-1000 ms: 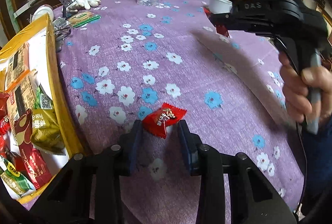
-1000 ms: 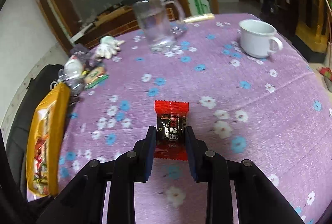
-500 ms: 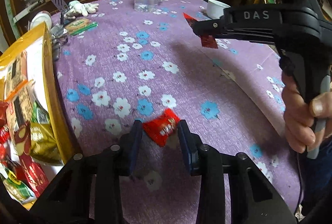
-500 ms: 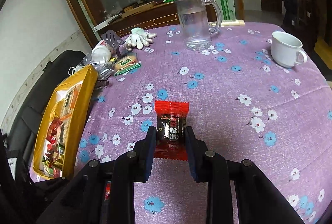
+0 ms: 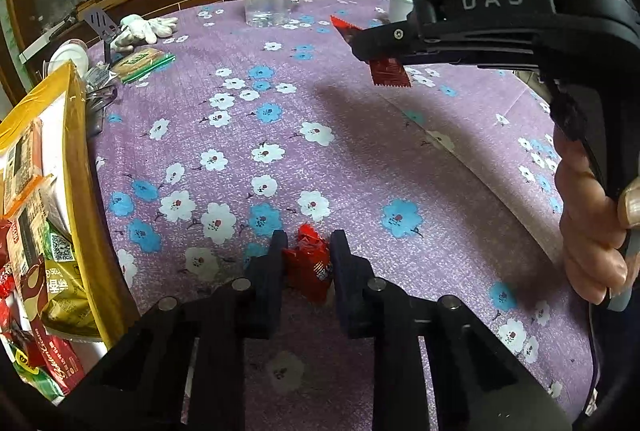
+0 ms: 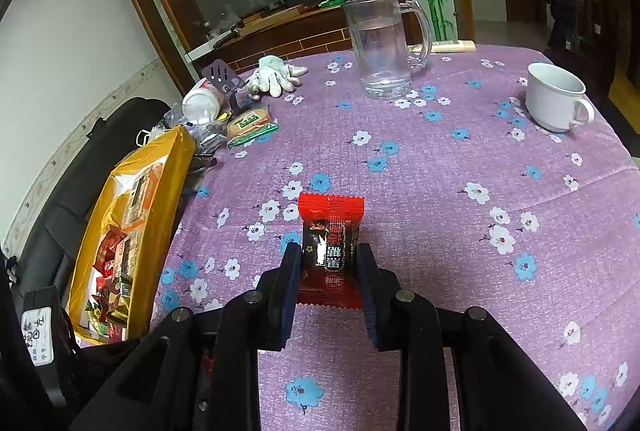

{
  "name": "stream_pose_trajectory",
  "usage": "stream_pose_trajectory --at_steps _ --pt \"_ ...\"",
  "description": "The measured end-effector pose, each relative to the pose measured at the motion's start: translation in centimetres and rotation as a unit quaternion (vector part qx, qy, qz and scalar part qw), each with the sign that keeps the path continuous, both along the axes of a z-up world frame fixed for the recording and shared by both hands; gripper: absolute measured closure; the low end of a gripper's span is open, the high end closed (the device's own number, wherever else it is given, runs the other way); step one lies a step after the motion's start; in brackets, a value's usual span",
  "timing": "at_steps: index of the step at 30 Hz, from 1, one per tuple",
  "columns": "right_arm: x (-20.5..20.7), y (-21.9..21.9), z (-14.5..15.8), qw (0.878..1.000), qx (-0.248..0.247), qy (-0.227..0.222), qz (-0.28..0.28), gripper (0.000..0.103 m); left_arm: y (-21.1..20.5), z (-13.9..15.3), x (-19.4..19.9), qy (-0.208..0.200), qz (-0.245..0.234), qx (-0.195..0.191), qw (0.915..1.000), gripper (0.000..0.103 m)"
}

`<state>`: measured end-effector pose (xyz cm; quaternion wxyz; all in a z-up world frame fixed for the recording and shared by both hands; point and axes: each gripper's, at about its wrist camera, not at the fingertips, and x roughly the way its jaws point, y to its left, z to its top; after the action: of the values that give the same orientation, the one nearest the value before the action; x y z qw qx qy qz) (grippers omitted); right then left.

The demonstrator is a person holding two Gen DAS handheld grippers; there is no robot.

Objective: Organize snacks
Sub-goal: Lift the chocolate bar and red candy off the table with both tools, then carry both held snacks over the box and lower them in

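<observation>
left gripper (image 5: 306,255) jaws just closed, pinching a red candy (image 5: 308,267) (seemingly crumpled); right gripper (image 6: 329,267) jaws clamp a red-black snack packet (image 6: 330,243).

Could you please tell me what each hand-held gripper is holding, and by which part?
Left hand-held gripper: small red snack packet, pinched across its middle. Right hand-held gripper: red-and-black packet, by its sides.

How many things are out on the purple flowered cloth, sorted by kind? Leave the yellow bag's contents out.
Red snack packets: 2, one in the left gripper, one in the right gripper
Green biscuit packs: 1
Drinking vessels: 2, glass mug and white cup
White gloves: 1
Yellow bags: 1
Total: 7; the clutter behind the bag is too jumbled to count.
</observation>
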<state>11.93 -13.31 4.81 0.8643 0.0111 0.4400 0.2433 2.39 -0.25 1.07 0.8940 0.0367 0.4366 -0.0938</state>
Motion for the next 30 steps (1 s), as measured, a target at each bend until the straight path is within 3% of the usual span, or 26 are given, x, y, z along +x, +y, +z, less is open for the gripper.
stream_pose_trajectory --at_steps 13,21,30 --pt "-1.5 1.2 0.6 0.999 0.01 -0.021 0.033 0.074 3.2 1.4 -0.3 -0.03 0.041 -0.078 0.9956 0.086" --pt "-3.5 2.8 1.5 0.996 0.013 -0.052 0.075 0.074 4.9 2.5 -1.0 -0.058 0.072 -0.096 0.9911 0.086" --pt "-5.0 3.4 2.8 0.995 0.027 -0.063 0.077 0.074 8.3 4.5 -3.2 -0.09 0.106 -0.11 0.9842 0.086"
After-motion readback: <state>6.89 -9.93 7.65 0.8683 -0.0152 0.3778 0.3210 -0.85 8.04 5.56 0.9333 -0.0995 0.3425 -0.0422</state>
